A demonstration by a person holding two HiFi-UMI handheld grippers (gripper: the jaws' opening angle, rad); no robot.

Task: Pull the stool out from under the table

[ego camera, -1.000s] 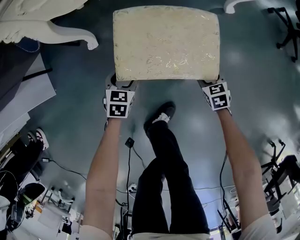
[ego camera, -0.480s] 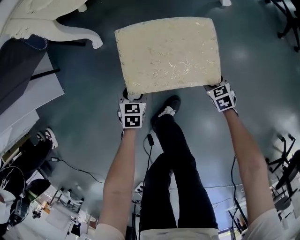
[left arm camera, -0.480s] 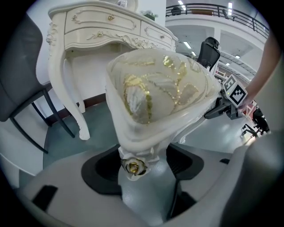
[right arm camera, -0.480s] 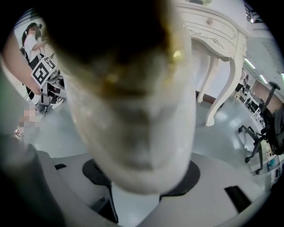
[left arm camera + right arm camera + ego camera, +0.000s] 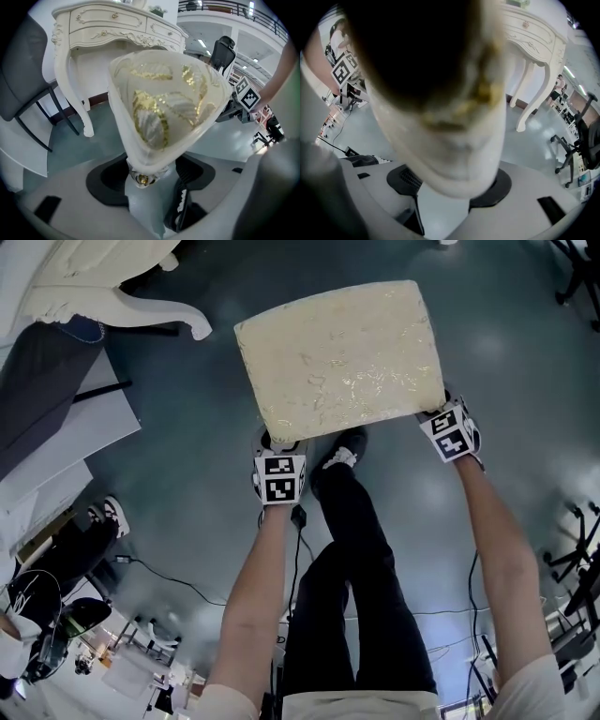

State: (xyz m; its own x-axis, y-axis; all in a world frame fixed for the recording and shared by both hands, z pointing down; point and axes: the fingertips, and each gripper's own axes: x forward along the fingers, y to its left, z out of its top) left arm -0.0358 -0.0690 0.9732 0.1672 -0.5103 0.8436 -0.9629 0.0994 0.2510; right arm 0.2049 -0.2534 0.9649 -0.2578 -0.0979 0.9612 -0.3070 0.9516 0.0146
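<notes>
The stool (image 5: 342,357) has a cream cushion with gold leaf patterning and stands skewed on the dark floor, away from the white carved table (image 5: 103,287). My left gripper (image 5: 277,439) is shut on its near left corner. My right gripper (image 5: 448,414) is shut on its near right corner. In the left gripper view the cushion corner (image 5: 164,103) fills the gap between the jaws of the left gripper (image 5: 146,180), with a small gold stud below it. In the right gripper view the stool (image 5: 440,108) is a close blur over the jaws of the right gripper (image 5: 450,192).
The white table (image 5: 108,28) with curved legs (image 5: 534,61) stands ahead, a dark grey chair (image 5: 23,79) to its left. The person's leg and shoe (image 5: 342,460) are just behind the stool. A cable (image 5: 298,517) runs across the floor. Black office chairs (image 5: 577,287) stand at the right.
The stool has turned: its near left corner swung toward the person and rightward with my left gripper. My right gripper shifted slightly right and away, holding its corner.
</notes>
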